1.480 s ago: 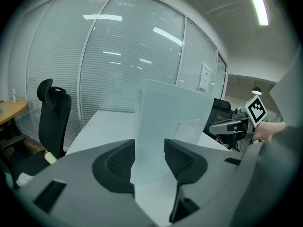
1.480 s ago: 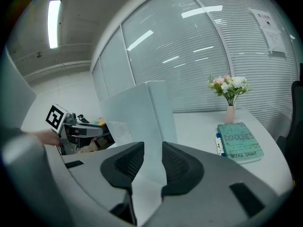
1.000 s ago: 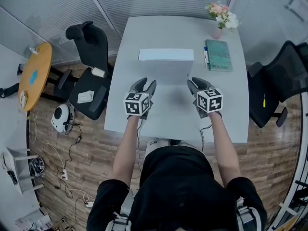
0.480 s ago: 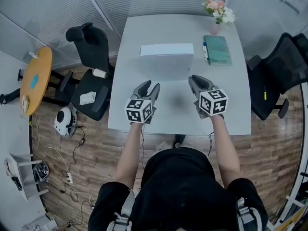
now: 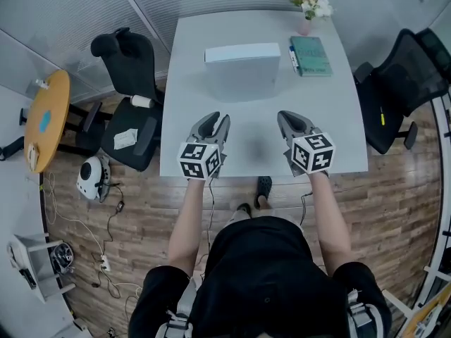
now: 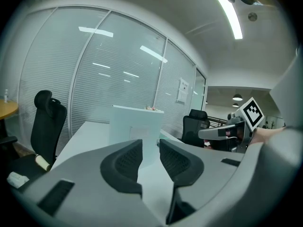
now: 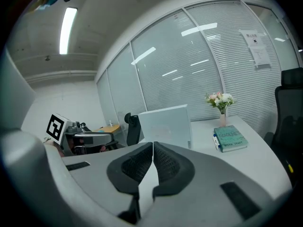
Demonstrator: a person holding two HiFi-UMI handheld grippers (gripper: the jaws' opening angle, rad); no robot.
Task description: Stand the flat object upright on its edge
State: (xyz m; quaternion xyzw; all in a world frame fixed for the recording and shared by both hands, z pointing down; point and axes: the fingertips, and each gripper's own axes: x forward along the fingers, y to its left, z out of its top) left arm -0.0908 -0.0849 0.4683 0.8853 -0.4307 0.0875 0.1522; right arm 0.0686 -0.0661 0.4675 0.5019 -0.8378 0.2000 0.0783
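The flat white box (image 5: 242, 72) stands upright on its long edge at the far middle of the grey table (image 5: 250, 136), free of both grippers. The left gripper view shows the box (image 6: 137, 126) straight ahead, and the right gripper view shows the box (image 7: 165, 124) beyond the jaws. My left gripper (image 5: 213, 122) hovers near the table's front edge with its jaws closing, a gap still between them and nothing in it. My right gripper (image 5: 291, 119) hovers beside it to the right, pads together and empty.
A teal book (image 5: 311, 55) with a pen (image 5: 293, 57) beside it lies at the far right, next to a vase of flowers (image 5: 306, 4). Black office chairs stand to the left (image 5: 130, 104) and right (image 5: 398, 83) of the table. A round wooden table (image 5: 44, 118) sits far left.
Both grippers have drawn back from the box toward the table's front edge. The right jaws have come together and the left jaws have narrowed. The box has stayed upright.
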